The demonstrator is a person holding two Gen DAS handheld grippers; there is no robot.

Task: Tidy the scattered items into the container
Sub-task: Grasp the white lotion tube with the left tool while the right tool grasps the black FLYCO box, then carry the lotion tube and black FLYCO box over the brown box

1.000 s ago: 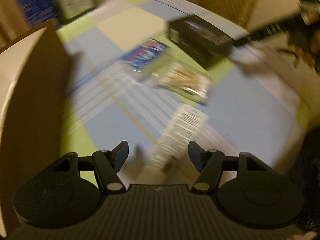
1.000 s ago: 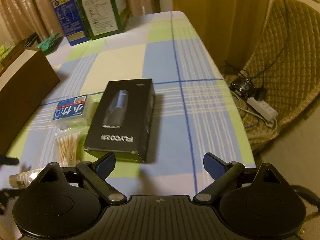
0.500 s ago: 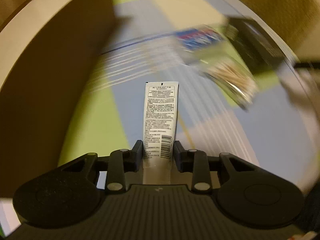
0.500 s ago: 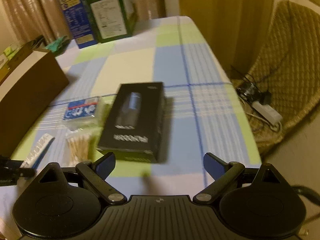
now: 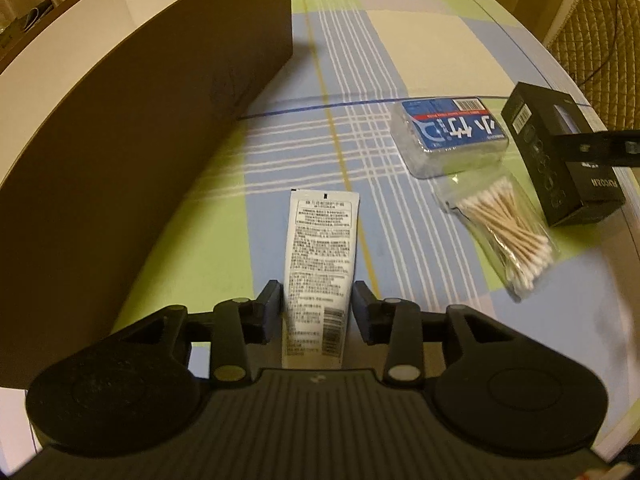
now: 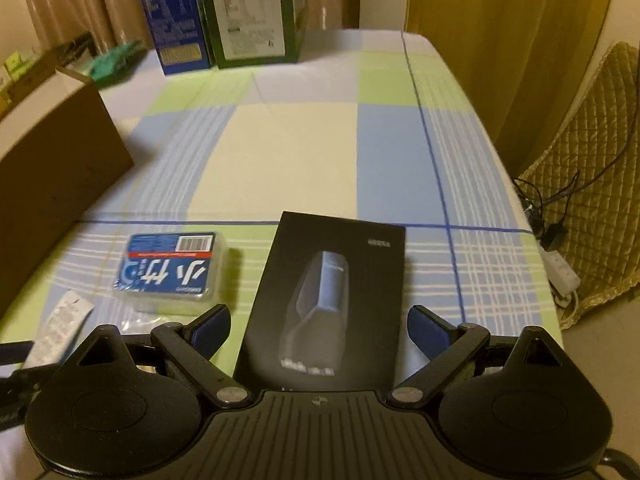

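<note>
The left tool point(image 5: 316, 300) has the white tube point(image 5: 318, 264) between its two pads. The jaws are opening now; the left pad seems to touch the tube, and a thin gap shows at the right pad. The tube points away from the camera over the checked cloth point(image 5: 360, 60) of the desk.

To the left of this tool stands the brown box point(image 5: 140, 140), very near, with its tall wall toward the camera. Its inside is not visible, so I cannot tell what is in it.

To the right lie the blue pack point(image 5: 452, 132), then the bag of cotton swabs point(image 5: 508, 228) just beside it, and the black carton point(image 5: 560, 160) at the edge.

The right tool point(image 6: 318, 328) stands wide open and holds nothing. The black carton lies flat between its fingers, which do not touch it. The blue pack is just to the left of it. At the far end of the desk stand a blue carton point(image 6: 176, 20) and a green carton point(image 6: 252, 12), upright, side by side.
</note>
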